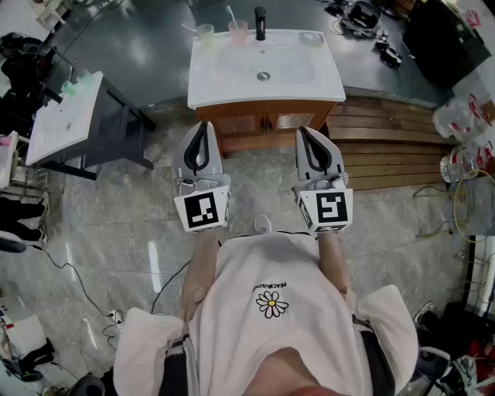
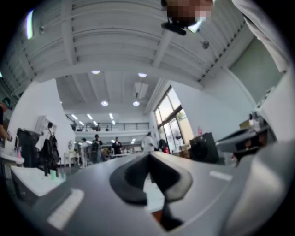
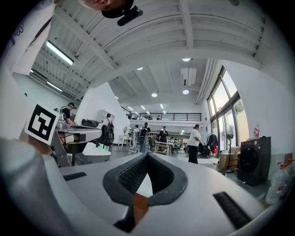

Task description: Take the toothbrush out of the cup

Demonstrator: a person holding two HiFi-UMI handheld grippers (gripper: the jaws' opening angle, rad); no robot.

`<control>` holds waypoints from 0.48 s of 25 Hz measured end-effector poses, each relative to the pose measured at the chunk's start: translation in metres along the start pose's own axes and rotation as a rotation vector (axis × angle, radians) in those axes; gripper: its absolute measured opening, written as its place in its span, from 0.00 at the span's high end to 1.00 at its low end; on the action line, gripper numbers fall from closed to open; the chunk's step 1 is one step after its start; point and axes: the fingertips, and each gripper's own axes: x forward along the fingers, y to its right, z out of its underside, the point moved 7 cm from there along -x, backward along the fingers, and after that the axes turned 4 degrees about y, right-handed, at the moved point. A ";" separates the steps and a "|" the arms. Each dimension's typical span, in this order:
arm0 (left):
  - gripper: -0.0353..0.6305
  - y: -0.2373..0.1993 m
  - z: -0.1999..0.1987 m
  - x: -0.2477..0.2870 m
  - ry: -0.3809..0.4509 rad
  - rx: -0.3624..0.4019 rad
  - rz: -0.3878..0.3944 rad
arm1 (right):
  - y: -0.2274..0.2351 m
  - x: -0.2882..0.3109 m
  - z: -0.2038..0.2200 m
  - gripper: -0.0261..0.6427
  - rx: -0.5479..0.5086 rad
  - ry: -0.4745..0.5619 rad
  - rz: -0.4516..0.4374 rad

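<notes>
A white sink (image 1: 232,81) on a wooden cabinet stands ahead of me. At its back edge are a pale green cup (image 1: 205,33) and a pink cup (image 1: 238,32), each with a toothbrush (image 1: 230,15) sticking out, beside a black tap (image 1: 260,23). My left gripper (image 1: 203,126) and right gripper (image 1: 304,131) are held level in front of the cabinet, well short of the cups, both shut with nothing in them. In the left gripper view the left gripper (image 2: 149,156) points up into the hall, as does the right gripper (image 3: 147,156) in its own view.
A second white basin (image 1: 66,116) on a dark stand is at the left. A wooden platform (image 1: 387,147) and clear water jugs (image 1: 462,124) lie at the right. Cables run over the marble floor (image 1: 116,232). People stand far off in the hall (image 3: 193,143).
</notes>
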 end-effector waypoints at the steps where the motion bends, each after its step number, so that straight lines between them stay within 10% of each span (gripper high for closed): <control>1: 0.94 0.001 -0.003 0.002 0.023 -0.006 0.001 | 0.000 0.001 0.001 0.96 0.000 -0.003 -0.001; 12: 0.94 0.003 -0.001 0.007 0.021 0.013 0.017 | 0.005 0.008 0.010 0.96 0.022 -0.034 -0.027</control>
